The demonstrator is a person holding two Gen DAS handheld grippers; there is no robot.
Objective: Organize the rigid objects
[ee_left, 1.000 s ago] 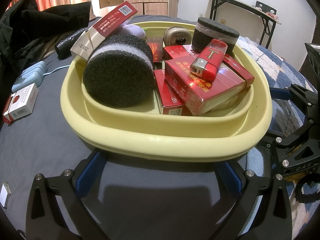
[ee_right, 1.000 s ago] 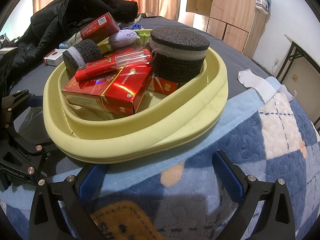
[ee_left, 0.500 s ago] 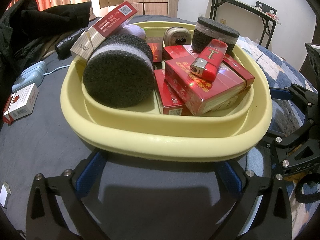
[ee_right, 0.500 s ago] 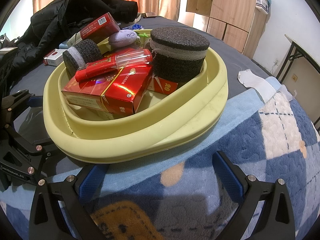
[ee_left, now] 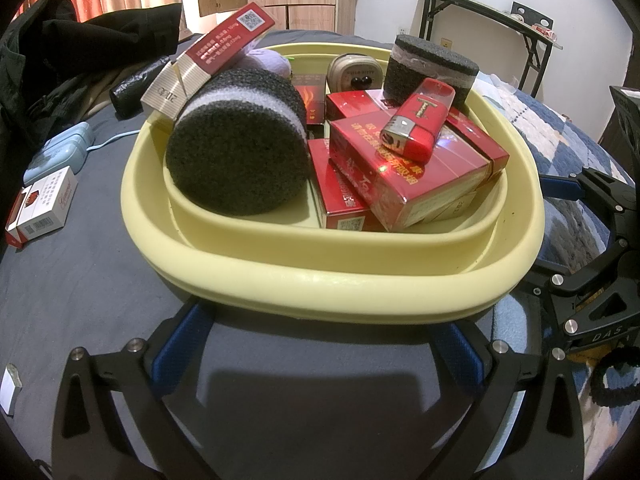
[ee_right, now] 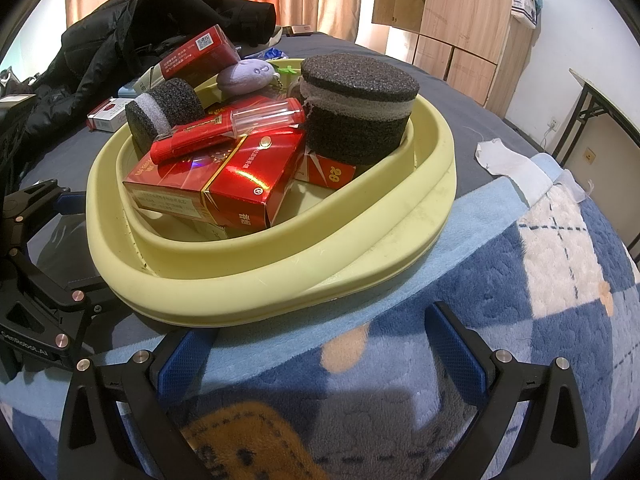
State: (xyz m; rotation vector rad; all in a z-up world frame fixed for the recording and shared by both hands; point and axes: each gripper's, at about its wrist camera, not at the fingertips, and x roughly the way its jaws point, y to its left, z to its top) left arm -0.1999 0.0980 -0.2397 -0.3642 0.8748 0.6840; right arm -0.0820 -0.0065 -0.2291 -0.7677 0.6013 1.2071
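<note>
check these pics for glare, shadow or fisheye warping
Left wrist view: glare spot on the top red box, a dark shadow on the grey sheet and black vignette corners. Right wrist view: glare streaks on the red box, basin bulged.

Bright indoor light; glare glints on the red boxes (ee_right: 224, 184). Sharp focus, strong fisheye bending, black vignette at corners.

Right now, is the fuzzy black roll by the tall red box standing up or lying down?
Lying down. The roll rests on its side in the yellow basin, round end facing the left camera.
</note>
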